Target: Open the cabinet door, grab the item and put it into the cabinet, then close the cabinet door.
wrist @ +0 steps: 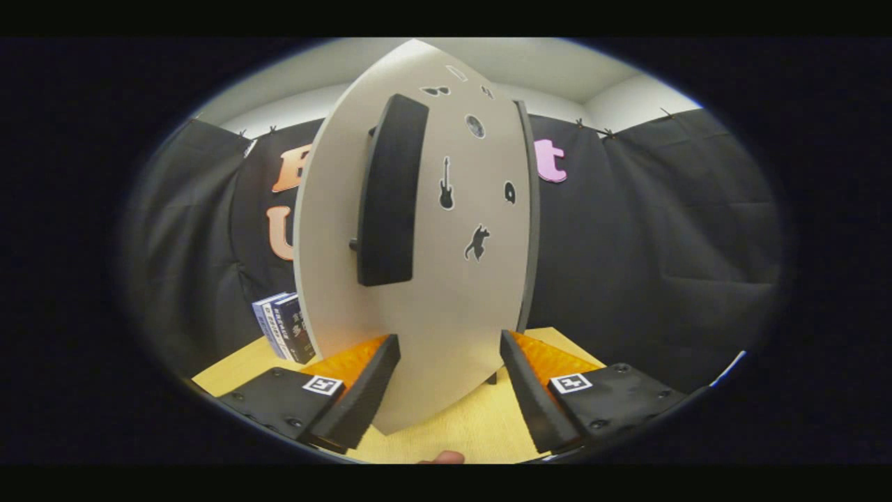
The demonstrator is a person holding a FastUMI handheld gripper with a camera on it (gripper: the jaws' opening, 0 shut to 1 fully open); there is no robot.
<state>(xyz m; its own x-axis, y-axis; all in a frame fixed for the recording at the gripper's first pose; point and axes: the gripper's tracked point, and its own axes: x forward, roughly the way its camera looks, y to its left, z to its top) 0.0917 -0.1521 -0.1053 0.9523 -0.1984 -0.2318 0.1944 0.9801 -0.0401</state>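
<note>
jaws of gripper [449,380] spread, empty | pale grey cabinet door [446,279] just ahead between them | its upright black bar handle [390,192] above, toward left finger; long axis vertical

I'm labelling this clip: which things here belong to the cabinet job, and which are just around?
For the job:
cabinet door, closed
door handle
books beside the cabinet, probably the item
tongs, open, facing the door

Just around:
stickers on the door
table

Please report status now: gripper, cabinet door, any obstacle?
Gripper open, fingers empty. Cabinet door just ahead, handle untouched. Books beside cabinet, not blocking.
</note>
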